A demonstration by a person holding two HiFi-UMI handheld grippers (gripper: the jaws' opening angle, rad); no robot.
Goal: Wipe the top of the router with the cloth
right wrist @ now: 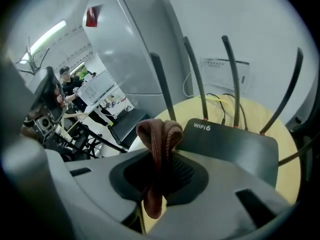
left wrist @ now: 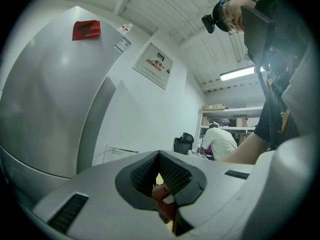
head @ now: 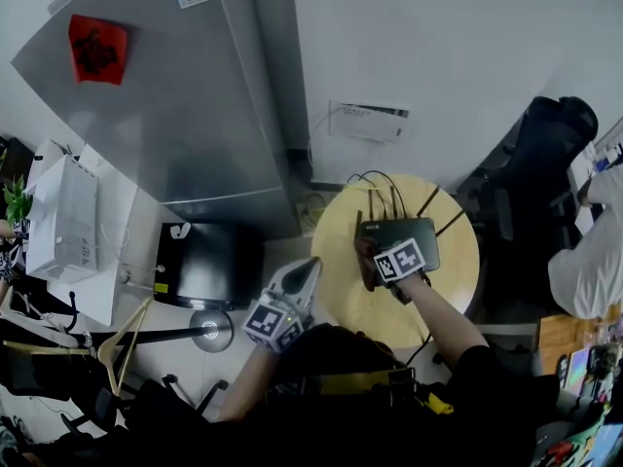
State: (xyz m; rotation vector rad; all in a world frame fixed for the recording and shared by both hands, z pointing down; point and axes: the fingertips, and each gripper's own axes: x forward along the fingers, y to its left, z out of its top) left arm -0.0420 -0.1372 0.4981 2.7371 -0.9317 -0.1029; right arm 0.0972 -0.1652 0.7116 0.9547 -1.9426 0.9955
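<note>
The black router [head: 385, 230] lies on a round yellow table [head: 343, 305], its antennas [right wrist: 194, 79] standing along its far edge. The right gripper [right wrist: 161, 170] pinches a folded brown cloth [right wrist: 159, 136] by the router's near left corner, while the left gripper [left wrist: 160, 178] hangs left of the table, jaws together on nothing. Nothing braces the router, so a firm wipe may well shove it or catch an antenna.

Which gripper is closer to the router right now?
Right. The right gripper, shut on the cloth, sits at the router's left end; the left gripper hangs by the round table's left edge, clear of the router.
</note>
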